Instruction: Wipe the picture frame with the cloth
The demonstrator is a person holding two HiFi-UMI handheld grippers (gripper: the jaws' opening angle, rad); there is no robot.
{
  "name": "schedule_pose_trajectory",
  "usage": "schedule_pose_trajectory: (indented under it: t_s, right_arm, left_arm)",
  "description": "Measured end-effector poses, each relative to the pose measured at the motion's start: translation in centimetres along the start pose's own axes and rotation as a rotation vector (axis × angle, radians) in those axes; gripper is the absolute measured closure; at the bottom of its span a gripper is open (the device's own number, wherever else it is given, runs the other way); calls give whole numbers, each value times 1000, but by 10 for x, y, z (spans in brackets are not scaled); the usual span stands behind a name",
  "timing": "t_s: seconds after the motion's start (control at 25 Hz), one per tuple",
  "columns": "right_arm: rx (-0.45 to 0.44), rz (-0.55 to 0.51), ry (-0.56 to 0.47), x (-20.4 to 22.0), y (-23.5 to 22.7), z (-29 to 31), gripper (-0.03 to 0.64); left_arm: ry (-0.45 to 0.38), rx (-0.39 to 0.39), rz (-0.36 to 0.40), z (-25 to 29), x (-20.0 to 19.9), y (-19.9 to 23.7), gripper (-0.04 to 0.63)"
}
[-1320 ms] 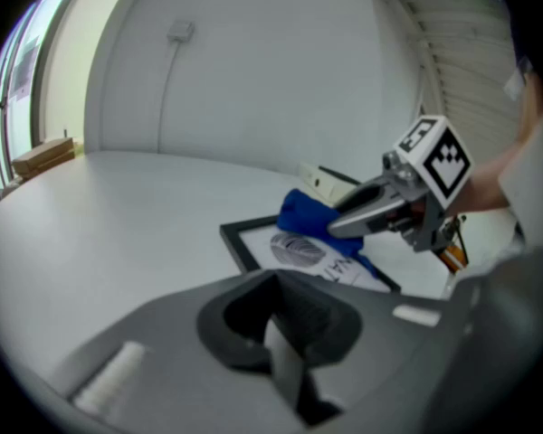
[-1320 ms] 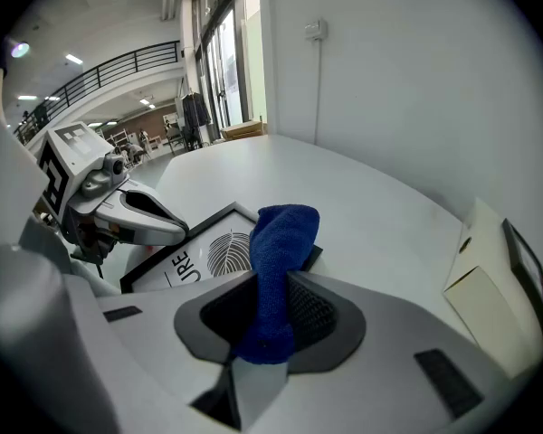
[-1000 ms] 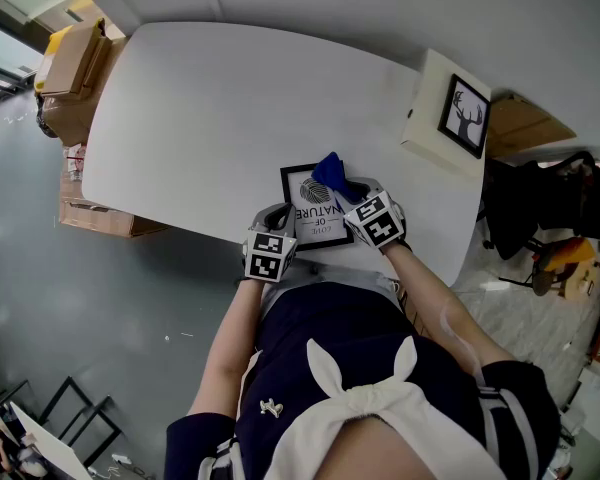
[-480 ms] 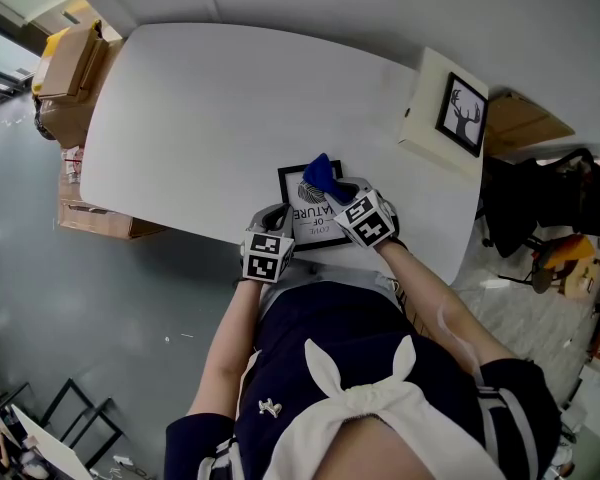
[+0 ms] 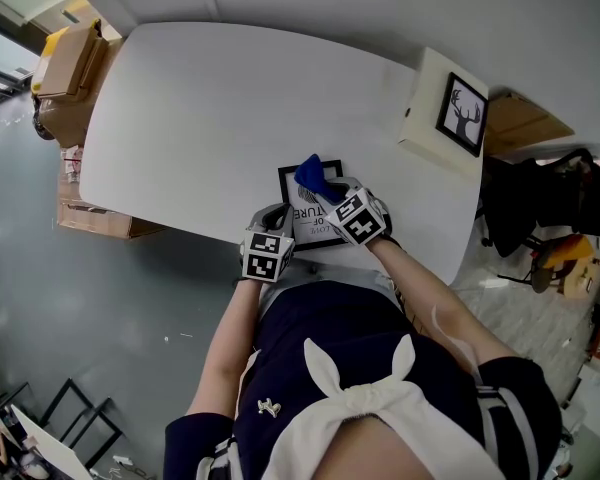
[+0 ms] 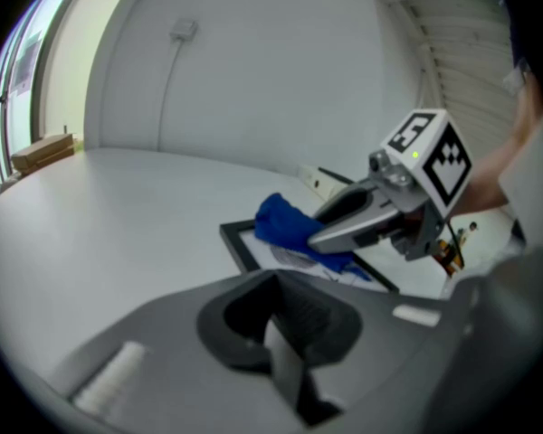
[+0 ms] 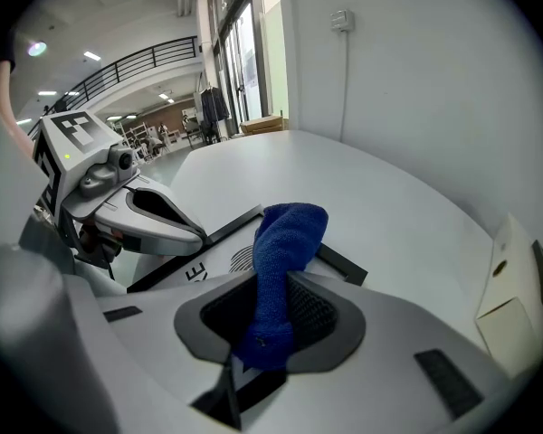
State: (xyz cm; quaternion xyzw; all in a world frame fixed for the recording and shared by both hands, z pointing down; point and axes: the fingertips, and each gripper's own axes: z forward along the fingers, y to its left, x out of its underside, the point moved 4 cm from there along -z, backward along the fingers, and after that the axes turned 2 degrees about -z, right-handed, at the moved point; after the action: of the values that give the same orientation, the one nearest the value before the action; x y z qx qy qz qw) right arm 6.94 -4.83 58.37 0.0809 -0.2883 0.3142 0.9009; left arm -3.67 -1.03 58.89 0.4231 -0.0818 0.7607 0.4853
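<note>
A black picture frame (image 5: 292, 184) with a printed white sheet lies flat near the white table's (image 5: 200, 98) near edge. My right gripper (image 5: 327, 194) is shut on a blue cloth (image 5: 311, 174), which it presses on the frame's upper left part. In the right gripper view the cloth (image 7: 286, 240) sticks up from between the jaws over the frame (image 7: 340, 263). My left gripper (image 5: 281, 216) sits at the frame's near left edge with its jaws together and nothing between them. The left gripper view shows the cloth (image 6: 283, 223) under the right gripper (image 6: 319, 239).
A cream box (image 5: 423, 118) with a deer picture (image 5: 464, 114) stands at the table's far right. Cardboard boxes (image 5: 70, 63) are stacked off the table's left end. A dark chair (image 5: 545, 193) stands to the right. The table edge runs just below the frame.
The right gripper has slid left and a little farther across the frame with the cloth. The left gripper has stayed where it was.
</note>
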Motion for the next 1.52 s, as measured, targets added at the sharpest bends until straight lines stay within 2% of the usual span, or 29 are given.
schedule_pose_trajectory:
  t_s: [0.72,0.96,1.08,1.32,1.52]
  right_arm:
    - [-60,-44,2,-23,21,17,525]
    - [-50,-108,30,-25,26,19,525]
    - [-41,-129,39,-26,26,20,525]
    - [-33,-140,46,-26,27,20,525]
    - [-33,-144,48,-27,27,21,525]
  left_arm:
    - [-4,22,11,-1,-4,-1,592]
    - [49,109,-66,-2,-1,1,591]
    - [59,107,-84,-8,1,7,591]
    - [92,124,-45,-18,5,-4,591]
    - [146,136,28,-25,16,-19,591]
